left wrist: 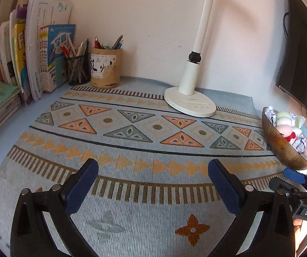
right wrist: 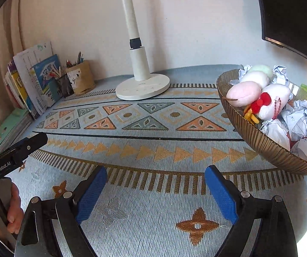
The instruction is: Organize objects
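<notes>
Two grippers, left gripper (left wrist: 153,167) and right gripper (right wrist: 155,173), both spread and empty, hover over a patterned bench (right wrist: 153,128) with one bowl (right wrist: 260,141) of soft toys and crumpled paper at right, one lamp (right wrist: 141,87), two pen cups (left wrist: 93,68).

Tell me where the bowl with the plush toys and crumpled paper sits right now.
The bowl sits at the right end of the patterned mat, right of the white lamp base and below the dark monitor; the left wrist view shows it at the far right edge.
</notes>
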The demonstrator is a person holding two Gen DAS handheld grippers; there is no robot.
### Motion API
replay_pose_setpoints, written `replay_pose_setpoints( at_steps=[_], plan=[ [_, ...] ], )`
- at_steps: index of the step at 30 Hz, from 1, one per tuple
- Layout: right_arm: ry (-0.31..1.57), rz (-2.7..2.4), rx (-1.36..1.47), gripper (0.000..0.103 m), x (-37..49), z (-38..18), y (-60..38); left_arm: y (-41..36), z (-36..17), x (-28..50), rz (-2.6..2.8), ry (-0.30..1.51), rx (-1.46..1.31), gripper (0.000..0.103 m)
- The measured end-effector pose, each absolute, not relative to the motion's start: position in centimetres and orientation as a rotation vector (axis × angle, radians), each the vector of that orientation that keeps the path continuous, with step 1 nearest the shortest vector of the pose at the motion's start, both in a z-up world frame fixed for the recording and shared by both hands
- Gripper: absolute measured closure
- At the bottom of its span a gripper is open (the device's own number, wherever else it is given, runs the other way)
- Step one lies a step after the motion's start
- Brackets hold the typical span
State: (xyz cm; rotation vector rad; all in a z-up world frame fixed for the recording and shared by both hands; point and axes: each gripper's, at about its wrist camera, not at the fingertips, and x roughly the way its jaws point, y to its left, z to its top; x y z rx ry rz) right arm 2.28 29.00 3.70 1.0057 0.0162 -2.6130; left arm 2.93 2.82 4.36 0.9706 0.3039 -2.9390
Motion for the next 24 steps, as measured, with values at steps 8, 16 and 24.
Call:
replay_pose_setpoints(
  at_steps=[8, 16, 24],
  plan=[
    [0.152, -2.655, 1.044, 0.008, 2.2, 3.2, 27.7, 2.3, 3.4, 2.3, -2.890, 0.374, 1.058, 0.001],
    [0.182, -2.667, 1.072, 0.008, 2.1, 2.9, 27.6, 2.5, 3.2, 2.1, -2.878, 0.370, 1.099, 0.001],
    [0.171, -2.672, 1.092, 0.008, 2.0, 2.8, 27.6, 2.4, 3.3, 2.2, -2.880, 0.376, 1.095, 0.001]
  ],
)
